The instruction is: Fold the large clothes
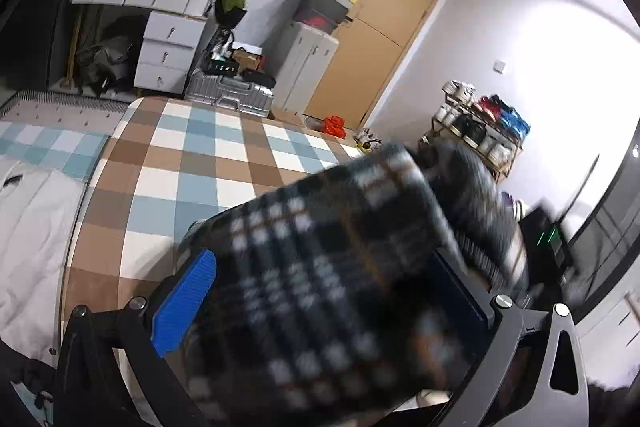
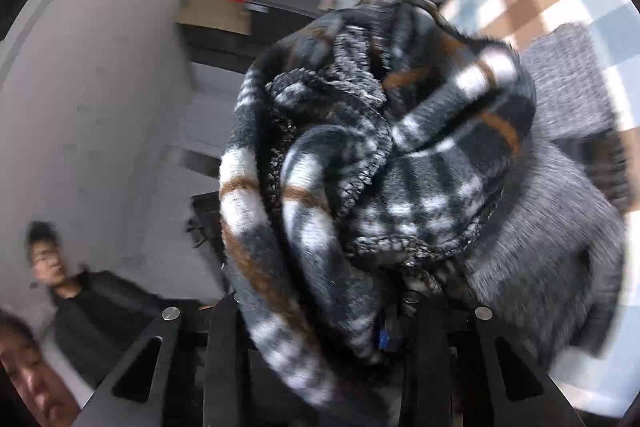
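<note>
A dark plaid fleece garment (image 1: 328, 279) with white and brown stripes hangs bunched above the bed. It fills the wide gap between the blue pads (image 1: 184, 303) of my left gripper (image 1: 320, 267), which is shut on the thick bundle. In the right wrist view the same garment (image 2: 360, 147) is crumpled into a ball in front of the lens, its grey inner side (image 2: 540, 247) showing to the right. My right gripper (image 2: 384, 311) is shut on the fabric. Its fingertips are buried in the folds, and only a sliver of blue pad shows.
The bed's brown, blue and white checked cover (image 1: 192, 167) lies below, with a white quilt (image 1: 32, 227) at its left. A grey knit cloth (image 2: 568, 83) lies on the cover. Drawers (image 1: 168, 43), a suitcase (image 1: 232, 95), a door (image 1: 376, 35) and a shelf (image 1: 480, 131) line the walls. Two people (image 2: 80, 299) stand nearby.
</note>
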A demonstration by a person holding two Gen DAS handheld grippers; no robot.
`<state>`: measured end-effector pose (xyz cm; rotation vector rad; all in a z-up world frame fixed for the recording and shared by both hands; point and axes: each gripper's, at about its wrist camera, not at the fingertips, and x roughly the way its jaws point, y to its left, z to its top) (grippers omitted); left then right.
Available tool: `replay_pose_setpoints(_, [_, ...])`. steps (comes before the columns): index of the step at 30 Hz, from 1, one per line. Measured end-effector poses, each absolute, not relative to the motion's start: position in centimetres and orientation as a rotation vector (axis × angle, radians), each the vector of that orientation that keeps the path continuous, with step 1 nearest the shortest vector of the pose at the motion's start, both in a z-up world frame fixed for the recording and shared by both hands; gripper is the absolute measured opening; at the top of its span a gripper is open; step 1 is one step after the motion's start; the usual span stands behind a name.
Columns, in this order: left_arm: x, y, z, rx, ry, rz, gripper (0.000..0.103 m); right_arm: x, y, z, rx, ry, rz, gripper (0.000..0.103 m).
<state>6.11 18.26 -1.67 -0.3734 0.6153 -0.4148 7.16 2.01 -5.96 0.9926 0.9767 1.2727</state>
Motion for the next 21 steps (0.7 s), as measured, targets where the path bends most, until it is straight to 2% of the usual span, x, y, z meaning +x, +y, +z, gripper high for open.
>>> replay_pose_setpoints(4, [7.7,18.4,-3.8,-0.453,0.682,-0.402,0.102,7.9,-0.2,-14.4,1.224,1.050,1.068,0.031])
replay_pose_setpoints(6, [7.9,17.7,-4.3,-0.447,0.694,-0.410,0.102,8.1,-1.6,-13.4,1.141,1.033,1.014,0.032])
replay_pose_setpoints(9, [7.6,15.8,-4.6,-0.364,0.714,-0.382,0.102,7.3,-2.3,-10.1,0.859,1.027,0.935,0.048])
replay_pose_setpoints(10, [7.3,15.2,-4.5,-0.318,0.705,-0.367,0.102,7.0,-2.7,-9.1,0.777,1.032,0.889,0.064])
replay_pose_setpoints(12, [7.1,15.3,-4.7,-0.325,0.697,-0.359,0.102,6.1,-3.7,-7.1,0.677,0.989,0.816,0.079])
replay_pose_setpoints(15, [7.3,16.3,-5.0,-0.375,0.700,-0.351,0.102,4.9,-4.1,-4.2,0.527,0.900,0.774,0.080])
replay_pose_setpoints(17, [7.1,16.9,-5.0,-0.388,0.698,-0.356,0.102,4.3,-4.2,-4.1,0.503,0.954,0.737,0.086])
replay_pose_setpoints(21, [6.8,17.5,-4.8,-0.389,0.689,-0.365,0.102,2.2,-3.4,-8.1,0.808,1.118,0.906,0.086])
